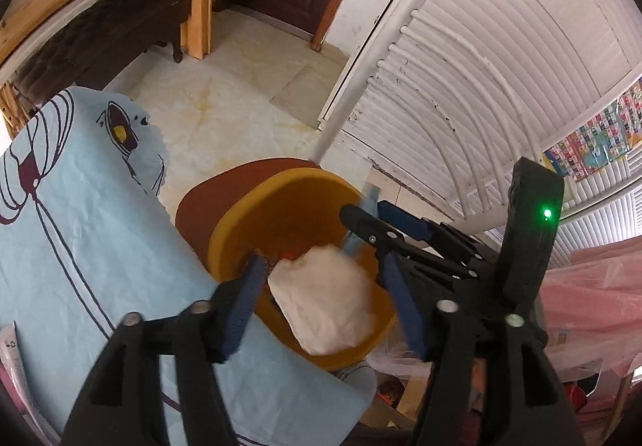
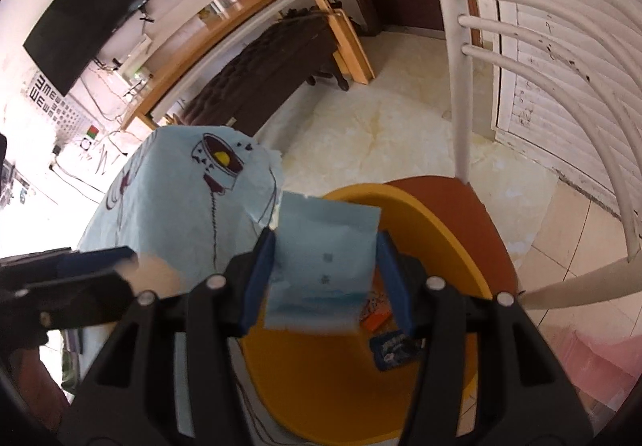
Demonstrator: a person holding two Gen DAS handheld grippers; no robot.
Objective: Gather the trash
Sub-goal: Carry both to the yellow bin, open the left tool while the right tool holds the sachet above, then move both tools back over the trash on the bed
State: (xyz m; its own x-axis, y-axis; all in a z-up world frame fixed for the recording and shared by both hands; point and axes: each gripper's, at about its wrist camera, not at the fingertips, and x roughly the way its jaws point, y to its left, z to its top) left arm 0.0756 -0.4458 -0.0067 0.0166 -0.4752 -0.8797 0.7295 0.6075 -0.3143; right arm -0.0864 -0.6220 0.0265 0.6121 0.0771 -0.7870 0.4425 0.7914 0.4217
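Blue pads of the left tool (image 1: 321,281) sit either side of one crumpled white paper wad (image 1: 327,299), visibly clear of it on both sides, jaws well apart and not pressing; the wad is over the mouth of one yellow bin (image 1: 244,221). No earlier frame to compare, so only the current spread is stated. Right tool (image 2: 327,277) has both pads closed against the edges of one pale blue packet (image 2: 325,265), held flat and upright between them, above the same yellow bin (image 2: 441,229). In the left view the right tool (image 1: 363,215) shows at the bin's far rim with a blurred strip of the blue packet (image 1: 369,201) beside it. Inside the bin, right view: one orange wrapper (image 2: 375,315) and one dark blue wrapper (image 2: 395,351), lying on the bottom just beside each other. Bin stands on one reddish-brown round seat (image 2: 453,189); whether that belongs to the white slatted chair back (image 2: 461,84) behind it I cannot tell. One desk with a light blue printed cloth (image 1: 80,229) is just beside the bin on the left. Tiled floor (image 1: 224,100) beyond. Left tool (image 2: 80,285) shows at the left edge of the right view.
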